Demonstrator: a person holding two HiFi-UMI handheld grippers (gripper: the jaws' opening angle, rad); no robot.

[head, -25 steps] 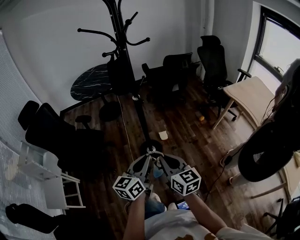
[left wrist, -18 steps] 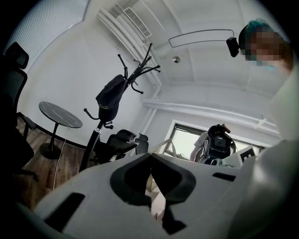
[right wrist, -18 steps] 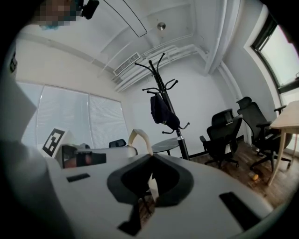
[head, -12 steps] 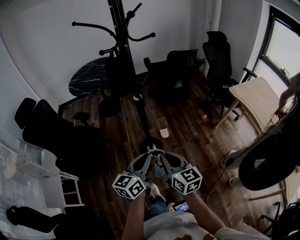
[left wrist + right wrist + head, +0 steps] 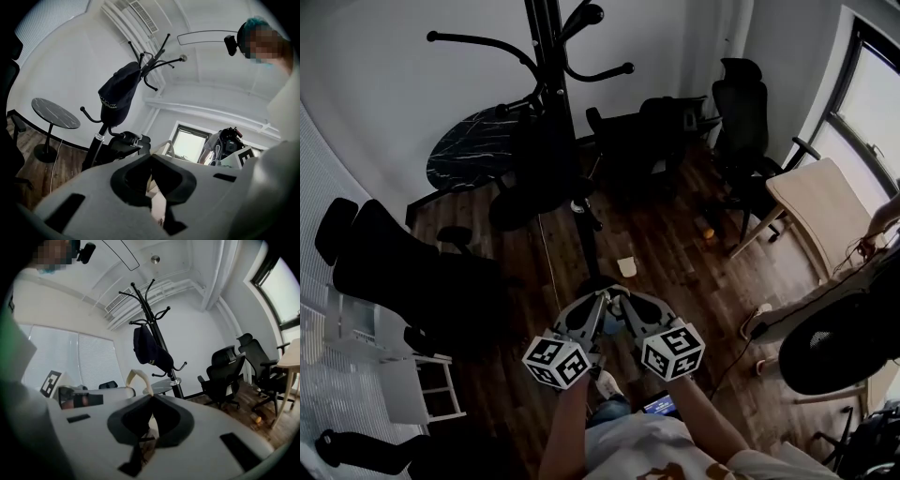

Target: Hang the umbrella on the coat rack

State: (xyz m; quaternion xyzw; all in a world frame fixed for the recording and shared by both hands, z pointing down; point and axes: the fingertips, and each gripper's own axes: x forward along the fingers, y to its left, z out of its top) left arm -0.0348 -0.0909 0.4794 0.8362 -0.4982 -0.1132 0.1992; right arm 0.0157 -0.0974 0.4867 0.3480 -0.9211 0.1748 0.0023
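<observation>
Approach step. My left gripper (image 5: 151,157) and right gripper (image 5: 151,397) are both pinched shut on the cream strap (image 5: 137,377) of the umbrella (image 5: 581,234). The umbrella's canopy lies close beside the coat rack (image 5: 553,56) pole. Next, I judge, the strap must be lifted over a rack hook.

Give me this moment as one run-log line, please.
left gripper: shut on dark folded umbrella | right gripper: shut on same umbrella | canopy: beside black metal coat rack | status: not yet hung
</observation>
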